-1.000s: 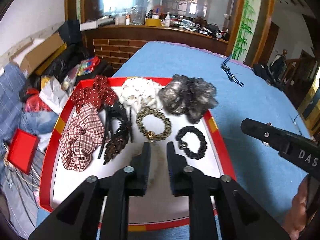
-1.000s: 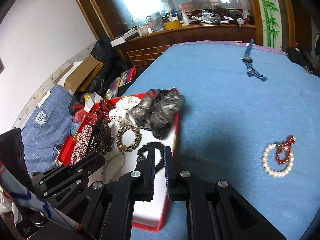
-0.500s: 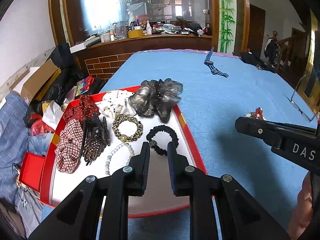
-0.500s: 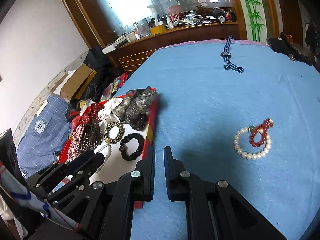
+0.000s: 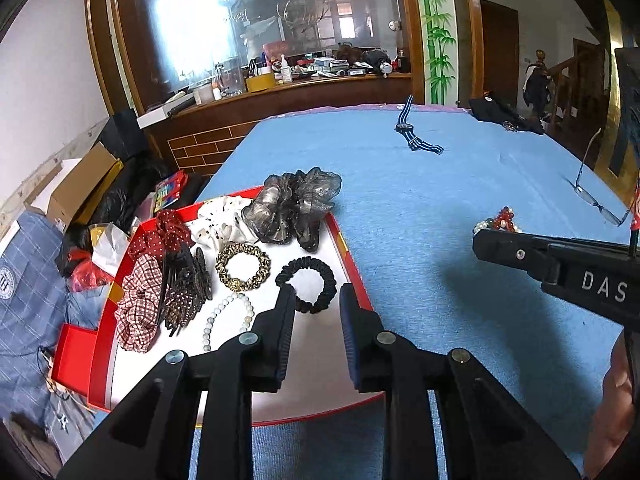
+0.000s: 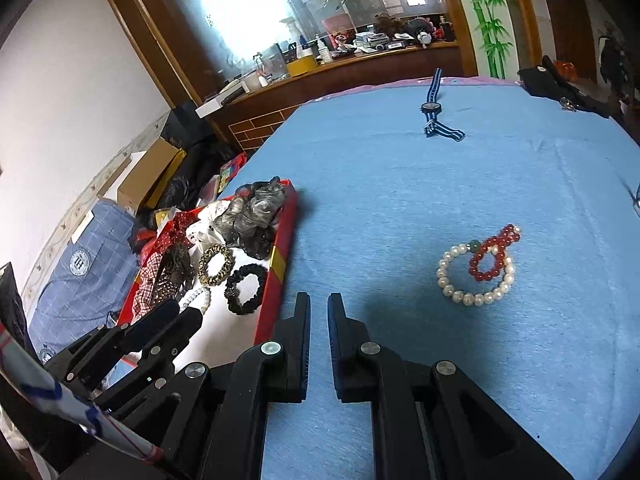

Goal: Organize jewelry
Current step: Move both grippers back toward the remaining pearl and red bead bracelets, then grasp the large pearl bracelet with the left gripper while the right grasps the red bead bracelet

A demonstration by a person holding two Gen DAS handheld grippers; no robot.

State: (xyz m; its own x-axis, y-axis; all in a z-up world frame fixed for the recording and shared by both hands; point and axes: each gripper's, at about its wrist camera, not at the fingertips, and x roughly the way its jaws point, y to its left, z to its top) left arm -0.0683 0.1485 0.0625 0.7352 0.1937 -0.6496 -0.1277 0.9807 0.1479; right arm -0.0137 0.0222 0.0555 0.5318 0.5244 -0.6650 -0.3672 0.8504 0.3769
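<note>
On right gripper [image 5: 486, 246]: "DAS"

Your right gripper [image 6: 319, 312], jaws nearly closed and empty, hovers over blue cloth [image 6: 400, 200]; the white pearl bracelet [image 6: 474, 276] lies at two o'clock.

Tray [image 6: 279, 264] lies left of the bracelets [image 6: 478, 268]; watch [image 6: 434, 108] behind.

wall [image 5: 36, 92]: white | window [image 5: 256, 28]: wood-framed, bright | counter [image 5: 288, 92]: wooden, cluttered | bamboo mural [image 5: 436, 36]: right
</note>
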